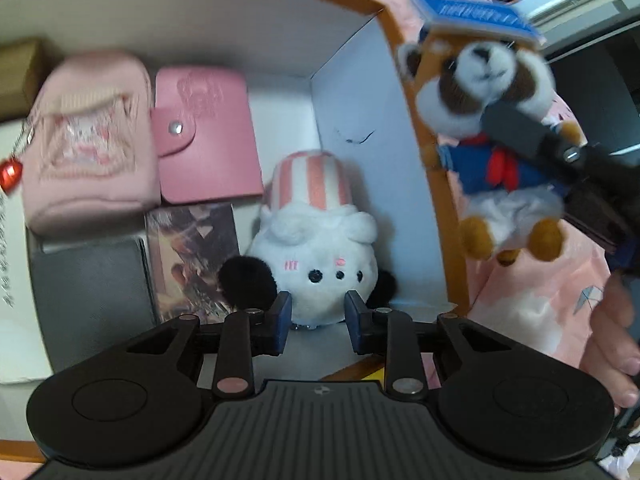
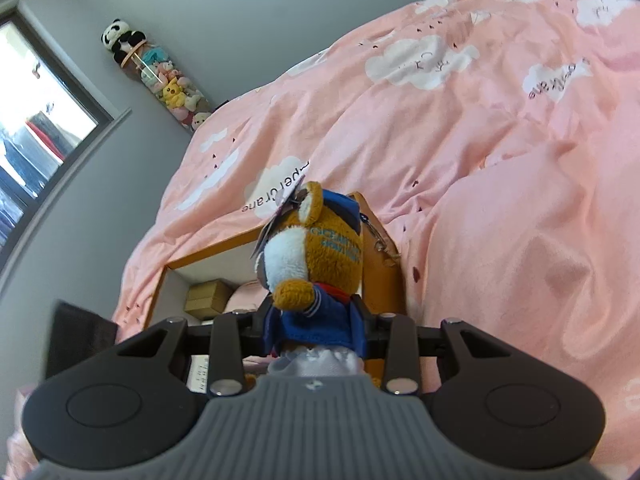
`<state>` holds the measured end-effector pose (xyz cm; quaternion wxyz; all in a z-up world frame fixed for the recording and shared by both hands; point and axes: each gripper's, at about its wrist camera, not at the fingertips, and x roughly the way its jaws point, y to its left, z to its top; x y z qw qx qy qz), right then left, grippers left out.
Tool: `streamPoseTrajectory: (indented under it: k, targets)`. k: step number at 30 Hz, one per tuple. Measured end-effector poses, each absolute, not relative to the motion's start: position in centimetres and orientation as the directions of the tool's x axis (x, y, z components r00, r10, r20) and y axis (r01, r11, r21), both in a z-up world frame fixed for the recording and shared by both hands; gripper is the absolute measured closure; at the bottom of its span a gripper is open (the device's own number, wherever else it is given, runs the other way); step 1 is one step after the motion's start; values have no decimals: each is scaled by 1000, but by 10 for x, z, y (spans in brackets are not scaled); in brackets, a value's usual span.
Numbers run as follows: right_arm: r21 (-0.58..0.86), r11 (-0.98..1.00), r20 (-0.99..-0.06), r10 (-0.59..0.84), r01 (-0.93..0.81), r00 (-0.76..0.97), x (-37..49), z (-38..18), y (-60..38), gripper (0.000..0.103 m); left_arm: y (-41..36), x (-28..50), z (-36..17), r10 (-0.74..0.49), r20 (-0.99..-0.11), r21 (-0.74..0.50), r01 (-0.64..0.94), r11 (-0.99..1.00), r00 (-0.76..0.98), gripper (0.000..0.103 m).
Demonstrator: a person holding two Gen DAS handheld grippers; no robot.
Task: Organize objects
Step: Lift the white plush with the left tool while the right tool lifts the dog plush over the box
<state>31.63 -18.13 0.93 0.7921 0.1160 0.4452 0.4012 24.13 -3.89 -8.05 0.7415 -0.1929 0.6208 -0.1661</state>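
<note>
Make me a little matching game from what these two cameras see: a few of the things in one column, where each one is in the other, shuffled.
Things:
1. sailor plush
2. white plush
3. pink wallet
4. panda toy

Places:
A. lying flat in the box, beside a pink pouch
B. clamped in the right gripper
C. on top of a tube of toys by the wall
D. in the box, just ahead of the left gripper

Pairs: 1-B, 2-D, 3-A, 4-C
</note>
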Motion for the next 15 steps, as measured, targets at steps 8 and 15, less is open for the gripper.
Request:
streamPoseTrajectory:
  k: [8,15]
  targets:
    - [557,613,-596,765,-560,245,325,16,-153,65,-10,237,-48,-499,-811,-521,12,854,305,68]
    - [343,639,-695,666,-688,272,326,9,-102,65,14,245,-40,-438,-806,-488,-27,872,399,68]
